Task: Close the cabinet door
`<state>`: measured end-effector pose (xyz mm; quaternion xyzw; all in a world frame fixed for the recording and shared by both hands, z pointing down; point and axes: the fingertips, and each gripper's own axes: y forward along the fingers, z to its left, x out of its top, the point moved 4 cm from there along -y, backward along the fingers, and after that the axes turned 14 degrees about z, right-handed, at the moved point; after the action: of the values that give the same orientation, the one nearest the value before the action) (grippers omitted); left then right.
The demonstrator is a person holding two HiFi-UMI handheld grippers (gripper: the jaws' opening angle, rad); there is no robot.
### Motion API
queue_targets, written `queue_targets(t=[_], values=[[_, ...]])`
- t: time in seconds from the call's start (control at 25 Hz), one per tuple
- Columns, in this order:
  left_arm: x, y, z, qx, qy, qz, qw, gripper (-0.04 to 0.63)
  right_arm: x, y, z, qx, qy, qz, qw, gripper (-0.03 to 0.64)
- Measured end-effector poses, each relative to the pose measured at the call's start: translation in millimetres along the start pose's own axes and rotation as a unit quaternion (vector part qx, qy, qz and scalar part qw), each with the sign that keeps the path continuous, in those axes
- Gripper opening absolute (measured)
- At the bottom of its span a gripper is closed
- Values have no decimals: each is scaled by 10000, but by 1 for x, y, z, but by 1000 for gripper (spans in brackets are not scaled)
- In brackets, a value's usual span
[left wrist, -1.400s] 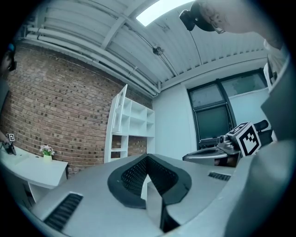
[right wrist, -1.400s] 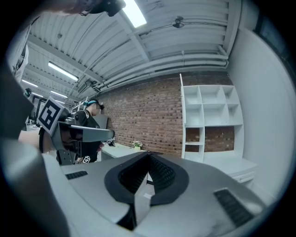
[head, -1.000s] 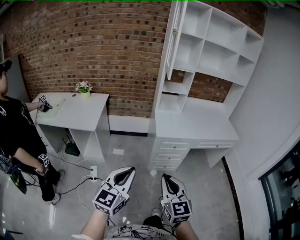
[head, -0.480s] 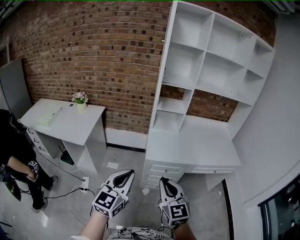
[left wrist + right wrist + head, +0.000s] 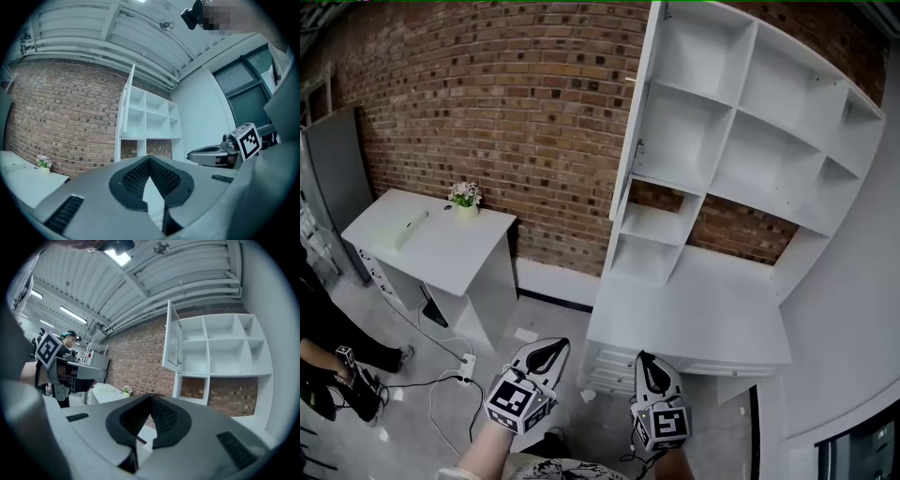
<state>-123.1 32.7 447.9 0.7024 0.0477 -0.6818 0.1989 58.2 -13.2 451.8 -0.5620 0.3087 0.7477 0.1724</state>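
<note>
Head view has the left claw (image 5: 546, 347) and right claw (image 5: 645, 357) low and side by side, both clenched on nothing, tips pointing level toward the cabinet (image 5: 733, 112). Just ahead of the right claw lies a white desk (image 5: 694, 319), and the cabinet's open shelves rise above it. The door (image 5: 643, 103) hangs high ahead, roughly between the two claws. It is swung out from the cabinet's left edge and well apart from both. The step in hand looks like the approach, as nothing touches the door yet. Next, one claw probably has to rise to the door's outer face and push it rightward onto the shelves, with no grip needed.
</note>
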Motion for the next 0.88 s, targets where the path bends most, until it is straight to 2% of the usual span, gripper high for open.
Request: queue_targets(t=[0.24,0.36,0.56,0.68,0.88], values=[[26,51,45,19,149,-333,9993,14,22,55,-29,13,-35,-138,9999,8],[53,75,66,-56,334,-446,9984,14,39,84,-37,3,-165,-223,9996,8],[103,122,105,-323,649,-886,9934,14,67,136,-56,-131,-270,-294,9991,8],[139,142,123,-524,991,-1112,9875,14,79,165,-68,-216,-224,-345,9989,8],[204,165,144,-761,1462,-1719,9712,14,95,197,-79,-303,-276,-399,9984,8]])
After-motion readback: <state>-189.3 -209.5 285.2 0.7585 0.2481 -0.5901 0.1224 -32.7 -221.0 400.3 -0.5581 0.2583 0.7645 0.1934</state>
